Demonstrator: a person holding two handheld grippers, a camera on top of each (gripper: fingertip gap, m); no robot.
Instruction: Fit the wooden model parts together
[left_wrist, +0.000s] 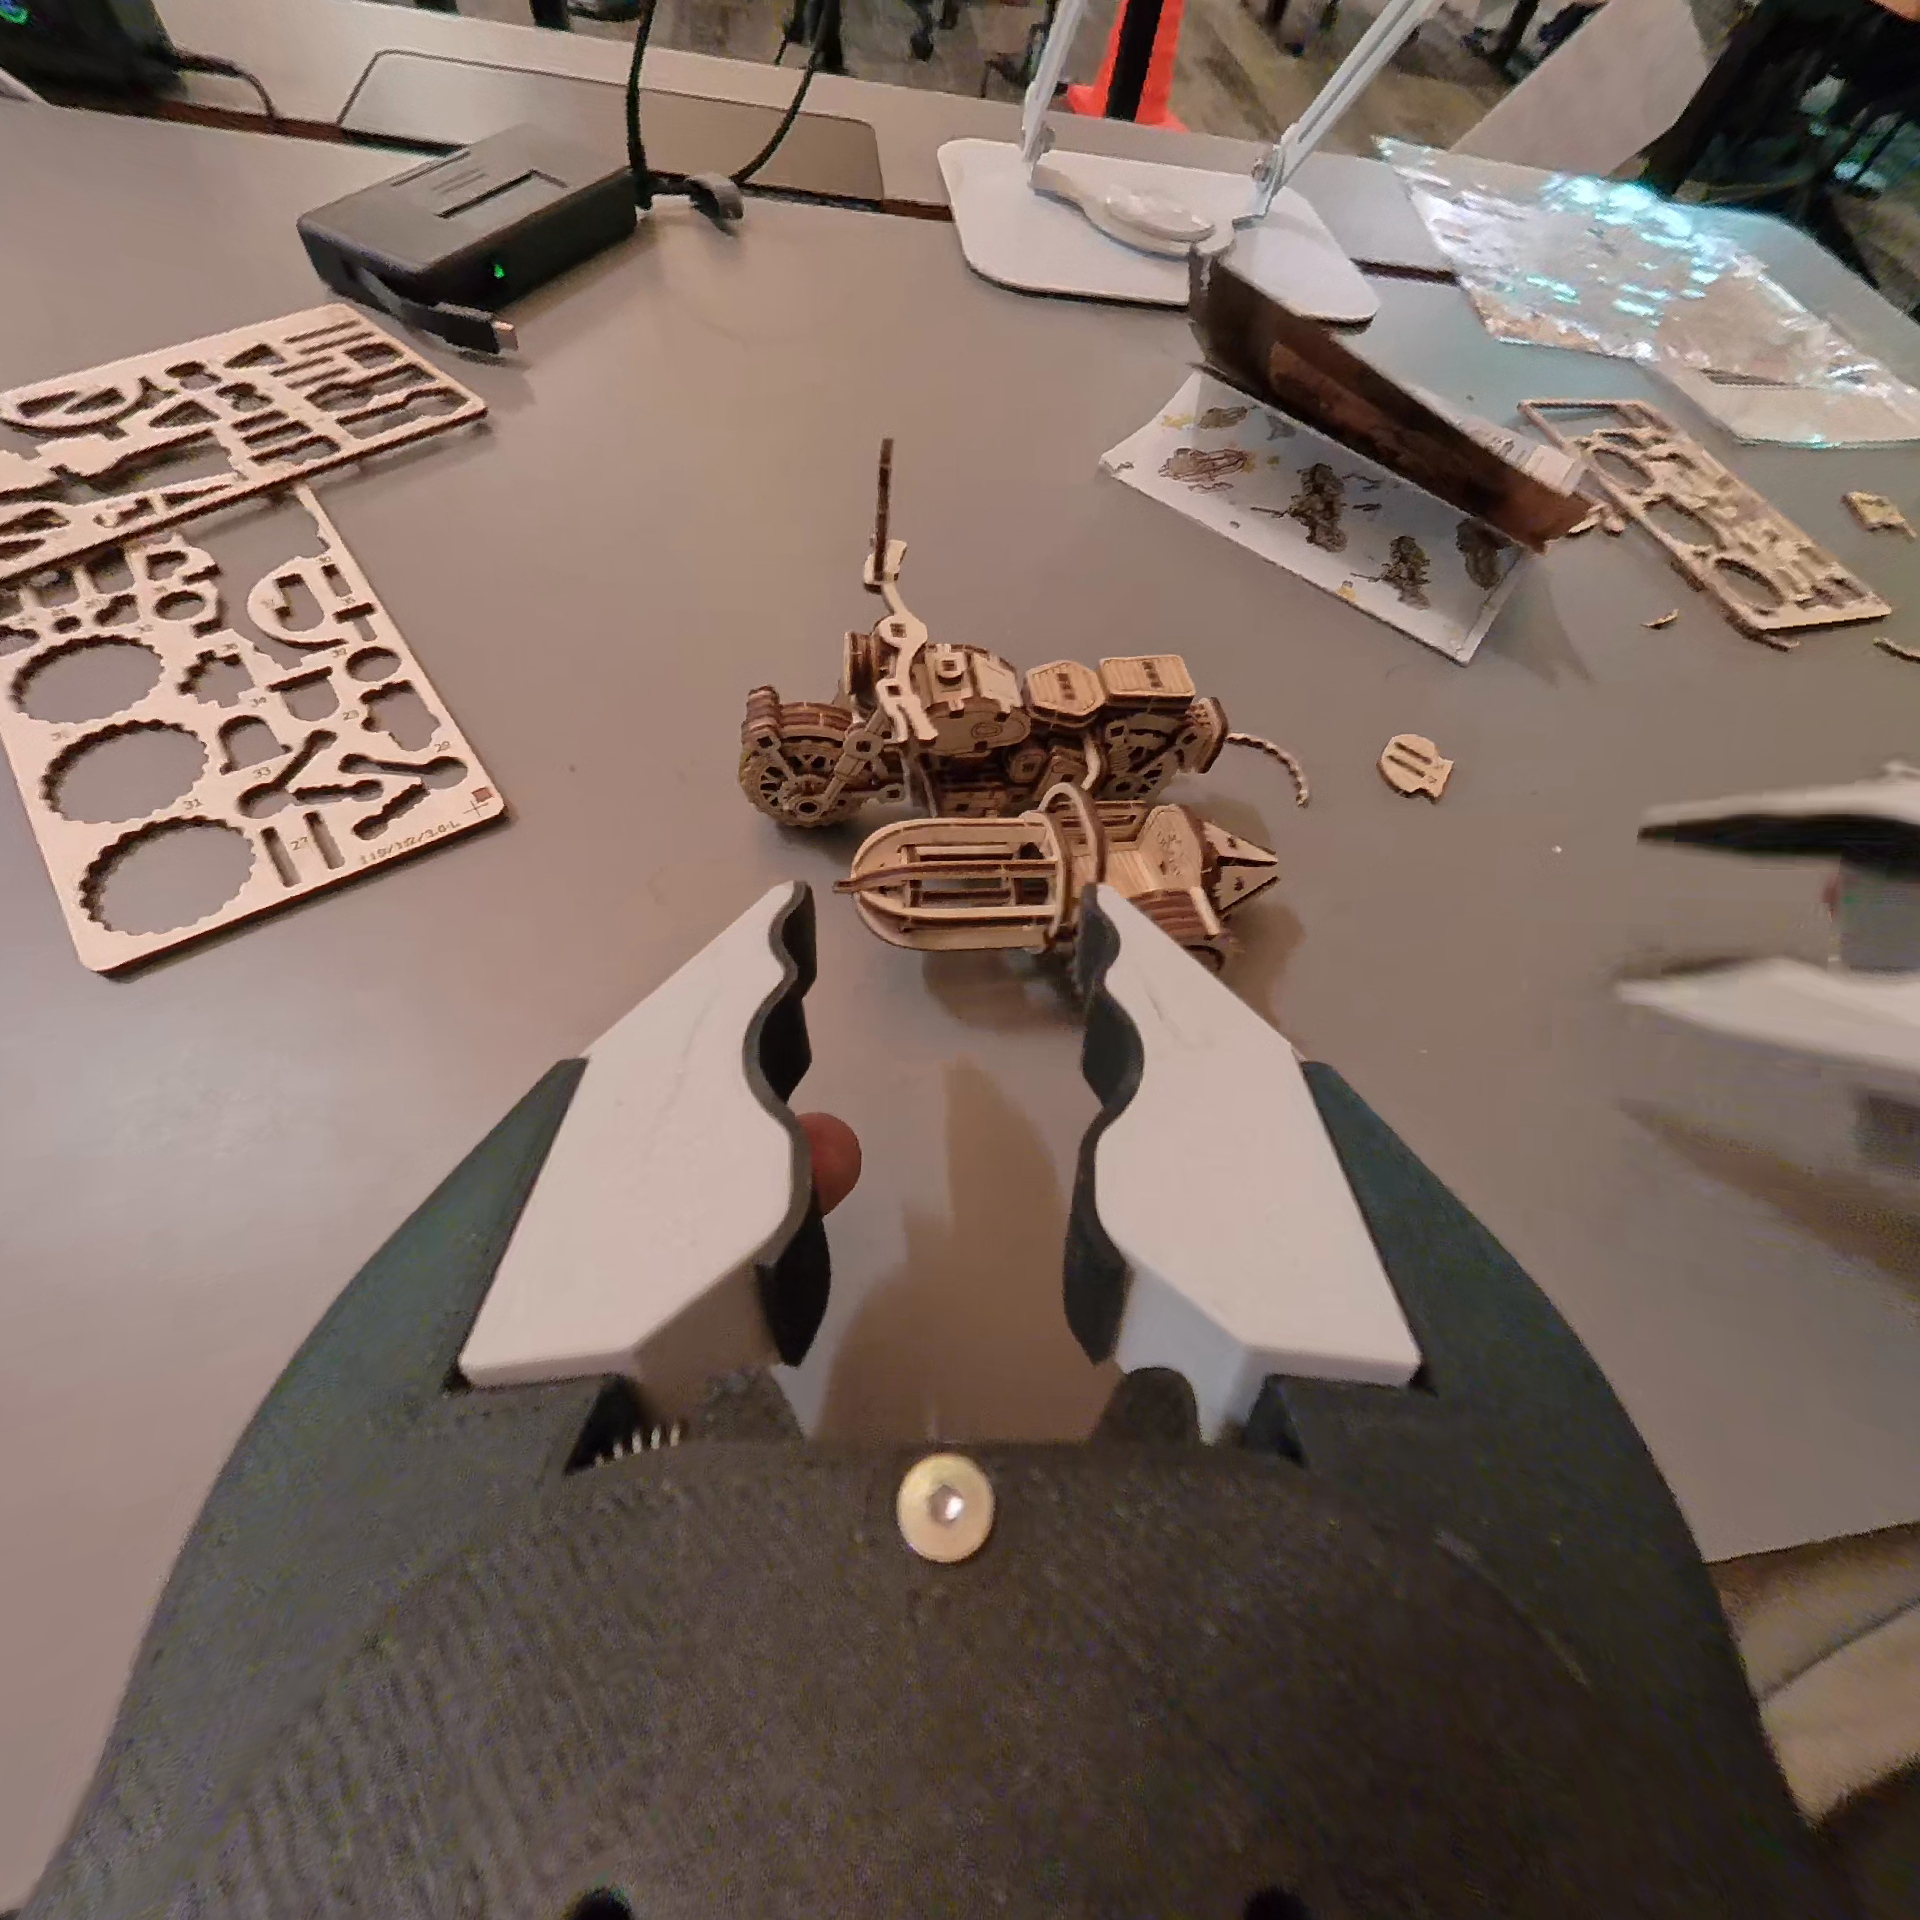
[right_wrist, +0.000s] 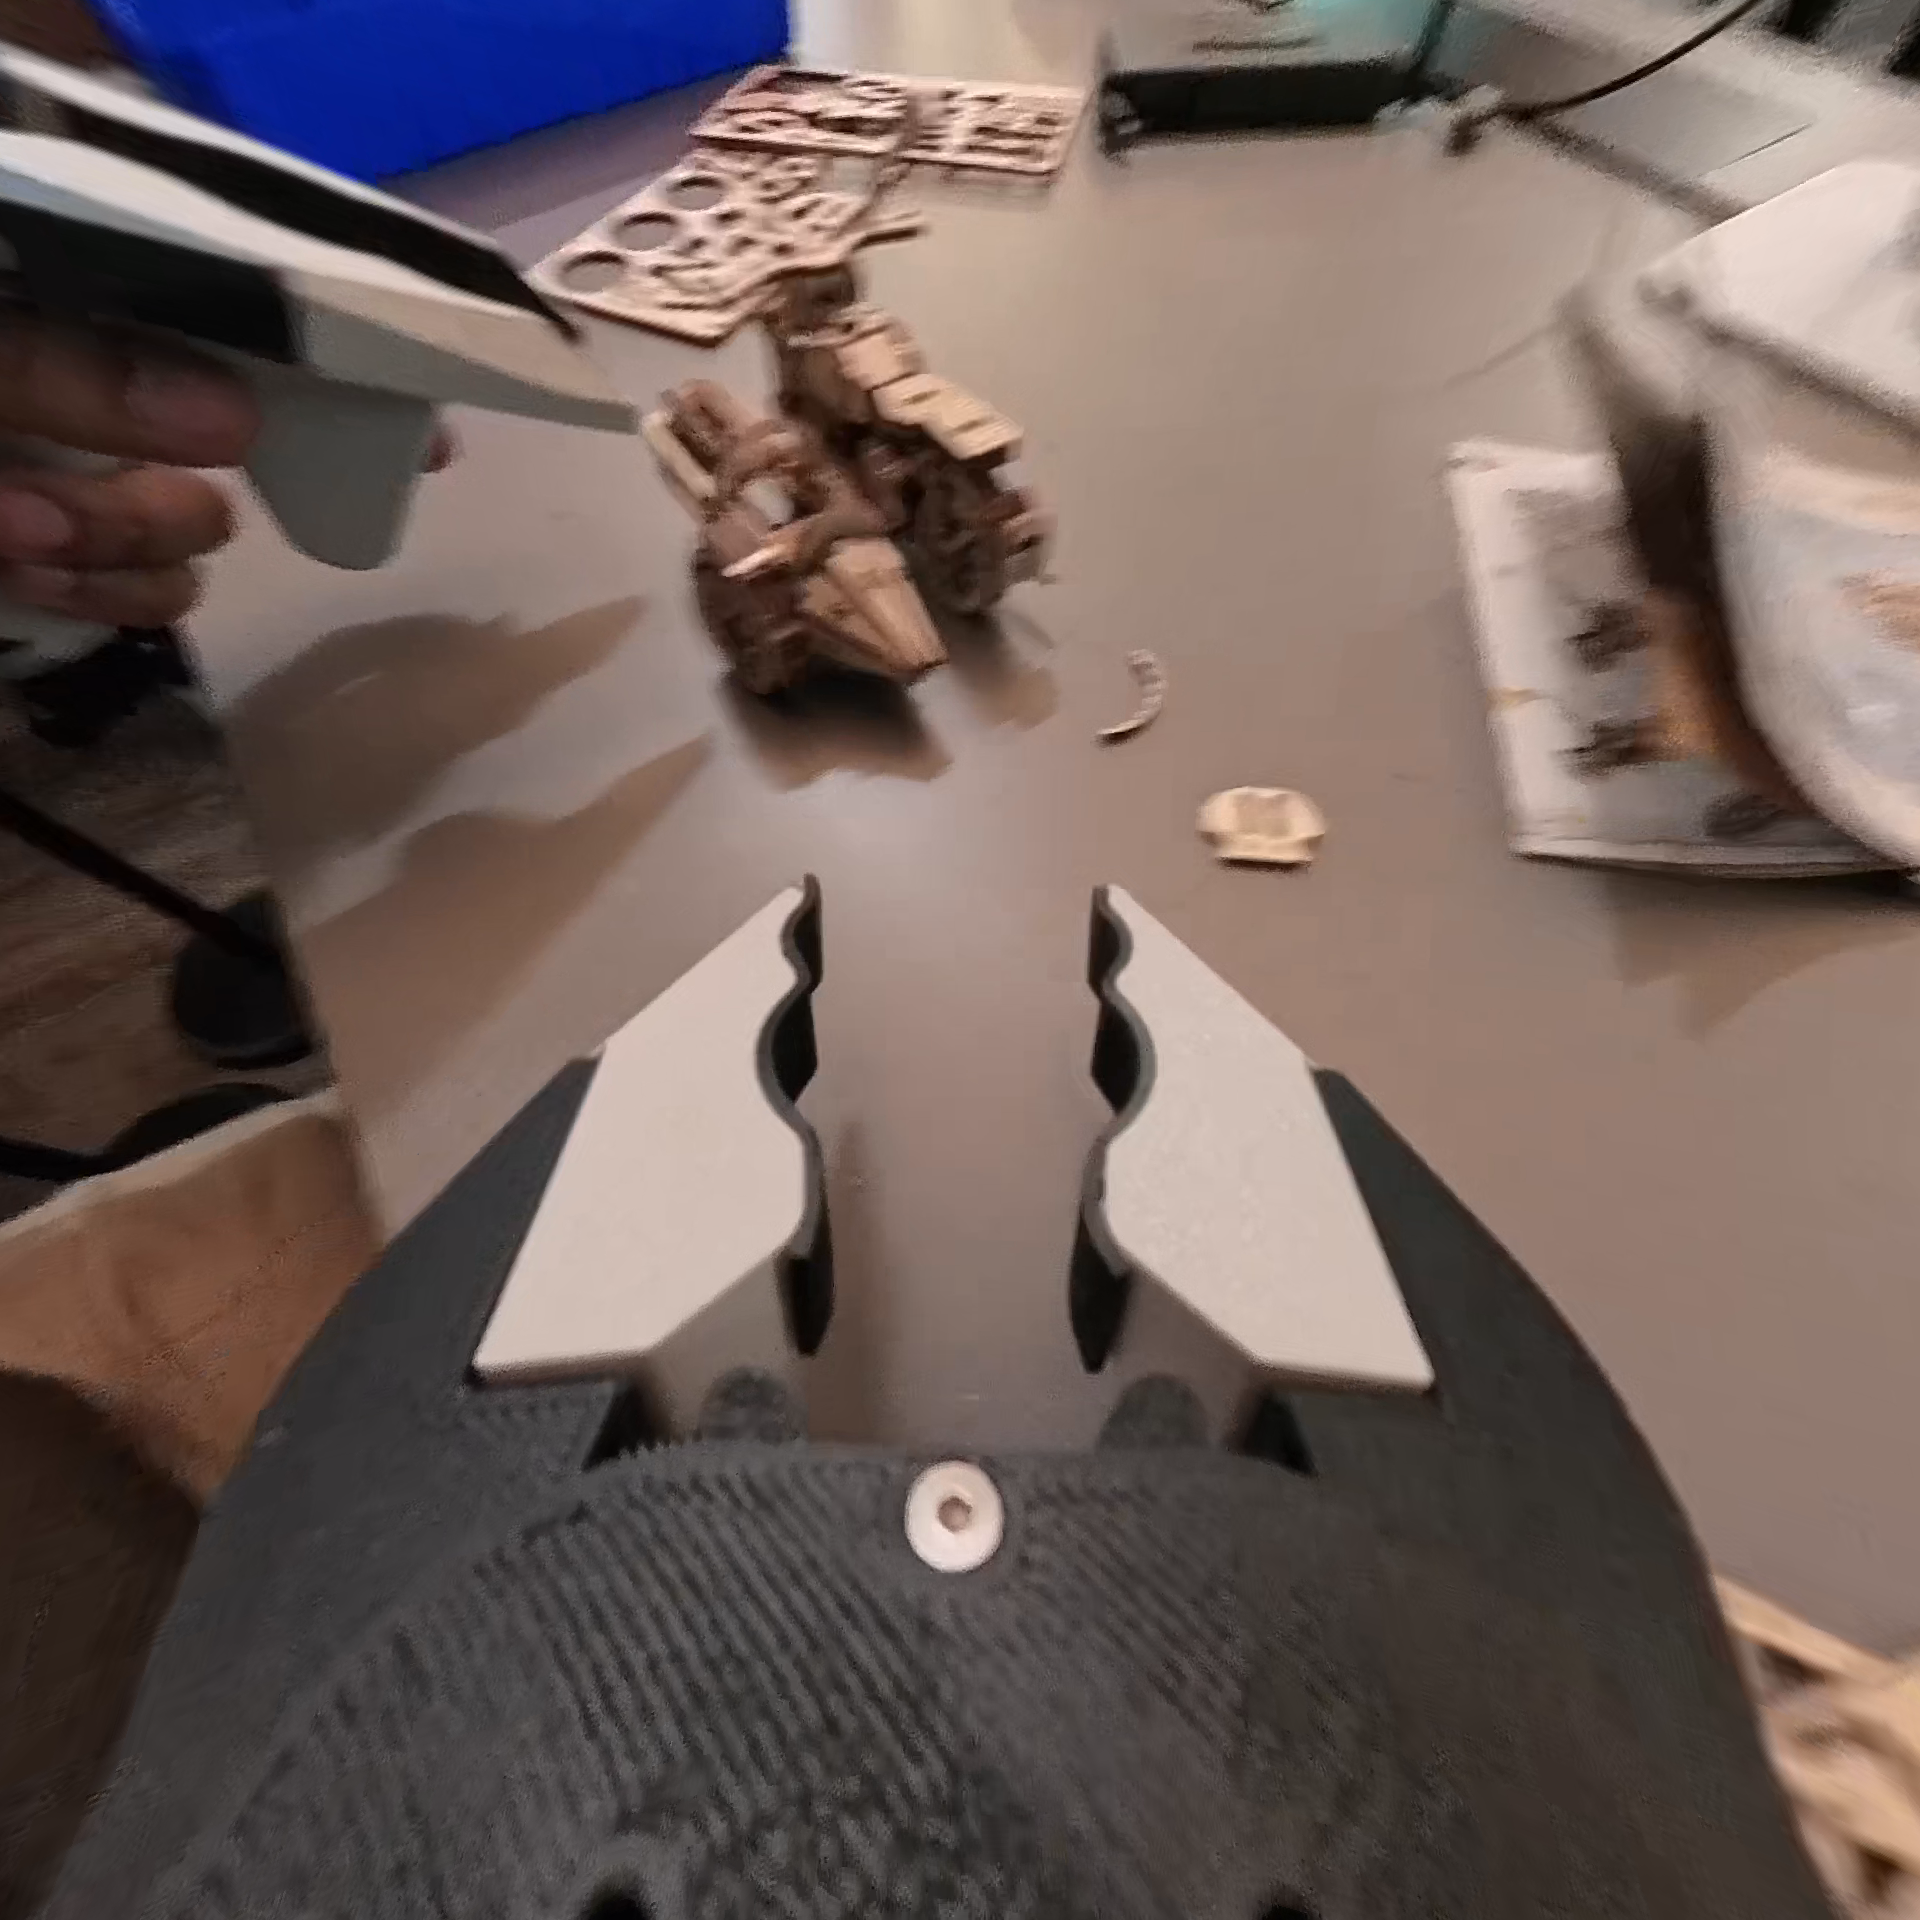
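Note:
A wooden motorcycle model (left_wrist: 966, 727) stands mid-table with a wooden sidecar (left_wrist: 1049, 883) lying against its near side. Both show blurred in the right wrist view, the motorcycle (right_wrist: 904, 457) behind the sidecar (right_wrist: 821, 582). A curved toothed wooden piece (left_wrist: 1273, 764) (right_wrist: 1138, 696) and a small round slotted wooden piece (left_wrist: 1413, 767) (right_wrist: 1260, 823) lie loose to the right. My left gripper (left_wrist: 948, 914) is open and empty, its tips just short of the sidecar; it also shows in the right wrist view (right_wrist: 582, 374). My right gripper (right_wrist: 954, 899) is open and empty over bare table, seen blurred at the left view's right edge (left_wrist: 1652, 909).
Punched-out wooden part sheets (left_wrist: 229, 727) lie at the left, another (left_wrist: 1704, 520) at the right. An open instruction booklet (left_wrist: 1340, 509) is propped at the back right beside a white stand base (left_wrist: 1143, 218). A black box with cables (left_wrist: 468, 218) sits at the back. The grey table (left_wrist: 623, 468) lies around them. The sidecar (right_wrist: 821, 582) lies around 6 cm away from my left fingertips. Seen from the left wrist view (left_wrist: 1229, 868) as well.

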